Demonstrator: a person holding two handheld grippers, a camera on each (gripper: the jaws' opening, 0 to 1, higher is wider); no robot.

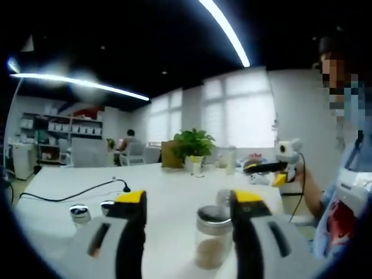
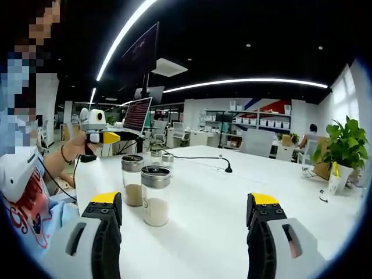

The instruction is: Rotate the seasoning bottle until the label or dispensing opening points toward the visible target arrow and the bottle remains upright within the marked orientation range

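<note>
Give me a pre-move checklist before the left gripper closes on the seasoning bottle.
1. Left gripper open: ok, jaws spread.
2. Seasoning bottle between the left jaws: ok, though nearer one jaw than the other.
3. Bottle upright, metal lid on: ok.
4. Target arrow on the white table: cannot tell, no mark seen.
5. Label or opening direction: cannot tell.
6. Right gripper open and off the bottles: ok; second bottle stands just behind.
</note>
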